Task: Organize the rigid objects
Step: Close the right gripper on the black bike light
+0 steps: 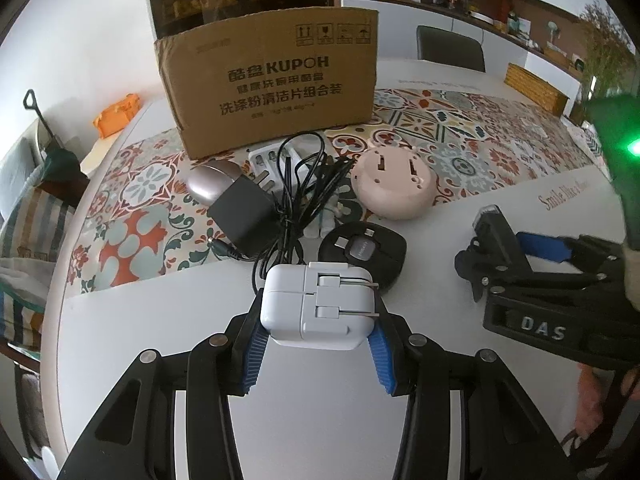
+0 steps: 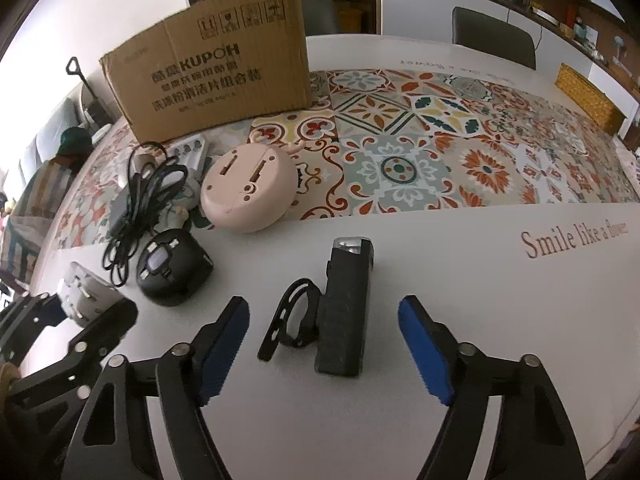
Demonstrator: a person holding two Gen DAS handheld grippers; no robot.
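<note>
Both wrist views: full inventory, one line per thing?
cardboard box: 1, brown, far side of table
white charger: 1, white, held in left gripper
black adapter: 1, black, with tangled cable, before box
silver oval case: 1, silver, left of adapter
battery charger: 1, white, near box
pink round device: 1, pink, on tablecloth
black round case: 1, black, near cable
bike light: 1, black, between right fingers
left gripper: shut on charger
right gripper: open

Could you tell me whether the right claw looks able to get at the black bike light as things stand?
Probably yes. The right claw is open, its blue pads on either side of the black bike light, which lies flat on the white table with nothing between them.
</note>
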